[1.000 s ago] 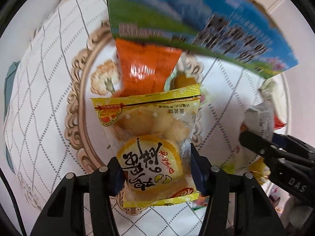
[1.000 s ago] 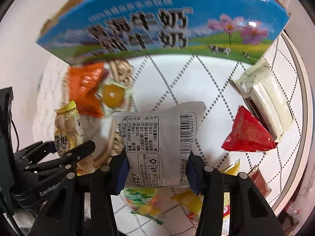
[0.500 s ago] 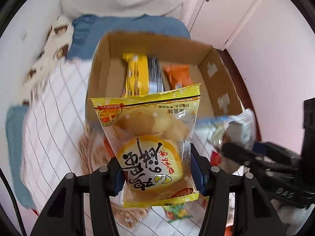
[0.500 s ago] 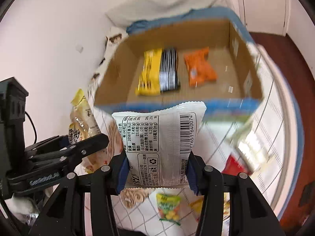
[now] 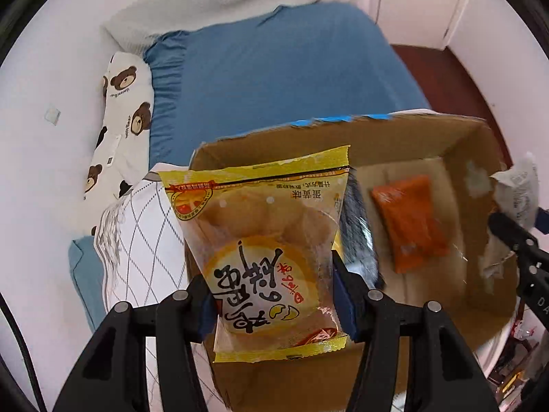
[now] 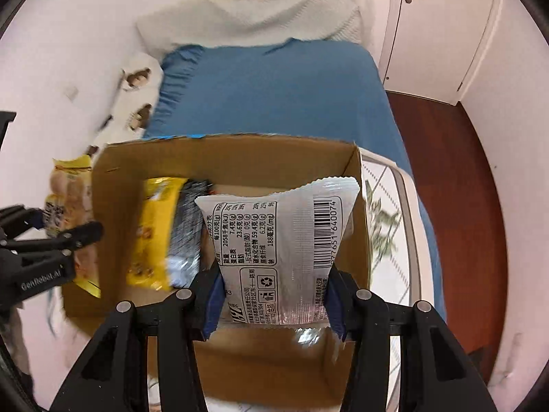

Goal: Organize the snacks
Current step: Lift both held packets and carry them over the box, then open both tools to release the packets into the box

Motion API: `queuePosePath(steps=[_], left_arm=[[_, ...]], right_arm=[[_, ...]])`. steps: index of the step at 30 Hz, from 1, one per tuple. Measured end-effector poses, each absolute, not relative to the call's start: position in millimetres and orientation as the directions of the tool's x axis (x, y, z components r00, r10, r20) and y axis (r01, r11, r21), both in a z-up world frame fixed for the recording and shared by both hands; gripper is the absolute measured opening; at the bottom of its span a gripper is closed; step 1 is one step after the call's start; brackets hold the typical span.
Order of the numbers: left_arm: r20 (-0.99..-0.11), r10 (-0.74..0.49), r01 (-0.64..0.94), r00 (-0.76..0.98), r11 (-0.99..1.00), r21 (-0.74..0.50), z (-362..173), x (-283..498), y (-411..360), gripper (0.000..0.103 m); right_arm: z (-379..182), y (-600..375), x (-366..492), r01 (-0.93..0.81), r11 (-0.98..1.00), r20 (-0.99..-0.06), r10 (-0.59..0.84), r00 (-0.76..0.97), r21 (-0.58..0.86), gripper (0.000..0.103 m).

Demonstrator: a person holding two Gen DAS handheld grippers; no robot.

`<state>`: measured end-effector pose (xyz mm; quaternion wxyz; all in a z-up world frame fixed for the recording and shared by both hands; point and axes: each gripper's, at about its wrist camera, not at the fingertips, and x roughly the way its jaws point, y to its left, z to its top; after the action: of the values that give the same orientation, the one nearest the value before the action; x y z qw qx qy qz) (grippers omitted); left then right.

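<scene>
Snacks are in both my claws: my left gripper [image 5: 274, 304] is clamped narrowly on a yellow cake packet [image 5: 271, 250], my right gripper [image 6: 272, 304] on a silver packet [image 6: 284, 254], each pinched at its lower sides. Both hang over the open cardboard box [image 6: 113, 185]. Inside the box lie a yellow packet [image 6: 154, 233], a dark striped packet [image 6: 187, 226] touching it, and an orange packet [image 5: 408, 223] apart. Beyond the box spreads a blue bedsheet [image 6: 274, 92].
</scene>
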<state>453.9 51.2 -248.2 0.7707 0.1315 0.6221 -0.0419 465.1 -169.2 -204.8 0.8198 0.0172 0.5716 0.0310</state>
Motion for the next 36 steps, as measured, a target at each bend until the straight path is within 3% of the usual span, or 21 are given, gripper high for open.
queuePosePath(steps=[11, 13, 14, 15, 17, 18, 36], left_arm=[[-0.981, 0.152, 0.209, 0.118, 0.962, 0.174, -299.7, 498.7, 59.0, 0.055], [-0.985, 0.126, 0.201, 0.117, 0.968, 0.148, -301.7, 503.3, 60.2, 0.068], [-0.986, 0.116, 0.201, 0.119, 0.970, 0.138, -302.6, 504.8, 60.8, 0.081], [-0.987, 0.106, 0.199, 0.123, 0.971, 0.130, -302.6, 506.7, 61.4, 0.091], [-0.987, 0.086, 0.194, 0.132, 0.975, 0.111, -300.4, 508.3, 60.2, 0.091], [-0.990, 0.063, 0.187, 0.128, 0.979, 0.087, -298.2, 508.2, 60.5, 0.091], [-0.974, -0.099, 0.108, 0.203, 0.991, -0.079, -272.3, 440.1, 68.5, 0.091]], right_arm=[[-250.5, -172.3, 516.9, -0.019, 1.000, -0.964, 0.003, 0.267, -0.002, 0.052], [-256.9, -172.5, 521.2, -0.016, 1.000, -0.968, 0.005, 0.251, 0.001, 0.053], [-260.4, -173.2, 523.8, -0.008, 1.000, -0.972, 0.008, 0.237, 0.006, 0.056], [-263.3, -174.9, 526.0, 0.001, 1.000, -0.974, 0.010, 0.226, 0.011, 0.069], [-266.2, -180.4, 529.8, 0.028, 0.999, -0.975, 0.013, 0.223, 0.019, 0.093], [-267.4, -182.5, 531.6, 0.038, 0.999, -0.975, 0.016, 0.223, 0.025, 0.095], [-264.0, -171.2, 473.5, 0.056, 0.993, -0.965, 0.091, 0.246, 0.108, 0.095]])
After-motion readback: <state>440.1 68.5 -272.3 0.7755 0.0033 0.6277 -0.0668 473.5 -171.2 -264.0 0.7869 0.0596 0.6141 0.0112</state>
